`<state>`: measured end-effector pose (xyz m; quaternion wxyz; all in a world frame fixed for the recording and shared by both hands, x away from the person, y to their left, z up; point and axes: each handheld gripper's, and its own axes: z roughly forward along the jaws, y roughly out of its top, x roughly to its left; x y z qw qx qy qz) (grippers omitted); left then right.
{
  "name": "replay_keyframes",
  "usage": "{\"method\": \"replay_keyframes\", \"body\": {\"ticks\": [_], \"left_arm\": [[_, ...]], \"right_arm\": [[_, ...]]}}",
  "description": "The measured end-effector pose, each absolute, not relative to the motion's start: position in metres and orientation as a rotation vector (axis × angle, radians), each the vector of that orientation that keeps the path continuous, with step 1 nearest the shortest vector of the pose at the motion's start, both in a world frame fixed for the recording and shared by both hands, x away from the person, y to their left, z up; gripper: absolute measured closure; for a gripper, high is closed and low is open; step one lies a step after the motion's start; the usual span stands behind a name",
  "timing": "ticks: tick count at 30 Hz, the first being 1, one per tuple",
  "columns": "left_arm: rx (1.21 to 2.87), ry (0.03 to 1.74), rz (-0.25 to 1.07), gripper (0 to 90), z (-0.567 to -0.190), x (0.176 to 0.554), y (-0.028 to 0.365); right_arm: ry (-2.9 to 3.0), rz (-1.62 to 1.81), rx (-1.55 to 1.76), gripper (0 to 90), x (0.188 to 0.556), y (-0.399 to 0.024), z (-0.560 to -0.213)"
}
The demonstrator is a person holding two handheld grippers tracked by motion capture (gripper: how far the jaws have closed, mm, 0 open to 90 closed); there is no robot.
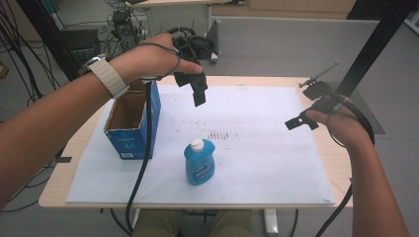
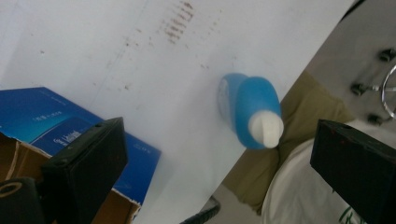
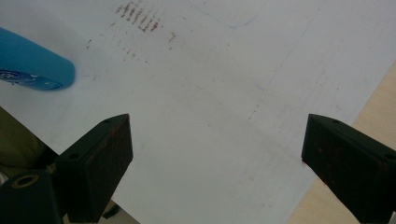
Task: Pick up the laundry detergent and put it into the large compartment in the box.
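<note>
Blue bottle (image 1: pixel 199 163): plastic, white cap, printed label; stands upright on the white sheet (image 1: pixel 257 163), near the table's near edge, just left of centre. Touched by neither gripper.

Cardboard box (image 1: pixel 129 129): blue printed outside, plain brown inside, top open; stands on the left part of the sheet, just left of the bottle and apart from it.

Left gripper (image 1: pixel 197 89): held in the air above the far middle of the sheet, beside the box's far right corner, pointing down. Jaws wide apart, nothing between them; in the left gripper view the bottle lies well beyond them.

Right gripper (image 1: pixel 296 121): held low over the right side of the sheet, well apart from the bottle. Jaws wide apart, holding nothing.

Table (image 1: pixel 341 173): light wood, sheet covering most of its top.
</note>
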<state>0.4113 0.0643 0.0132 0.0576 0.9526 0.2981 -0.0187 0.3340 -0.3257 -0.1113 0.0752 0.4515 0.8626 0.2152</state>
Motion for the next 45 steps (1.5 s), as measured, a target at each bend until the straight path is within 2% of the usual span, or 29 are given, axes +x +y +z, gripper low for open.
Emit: {"method": "replay_keyframes", "body": {"ticks": [3, 12, 26, 45], "left_arm": [[2.868, 0.937, -0.091, 5.6, 0.011, 0.413, 0.067], [2.89, 0.995, -0.072, 7.0, -0.006, 0.399, 0.057], [2.948, 0.928, -0.08, 7.6, -0.026, 0.384, 0.041], [2.971, 0.93, -0.124, 7.6, -0.058, 0.376, 0.034]], "right_arm": [[2.587, 0.644, 1.354, 8.7, 0.333, -0.326, -0.111], [2.585, 0.656, 1.349, 8.7, 0.329, -0.326, -0.113], [2.583, 0.657, 1.353, 8.7, 0.327, -0.327, -0.115], [2.59, 0.654, 1.355, 8.7, 0.327, -0.324, -0.118]]}}
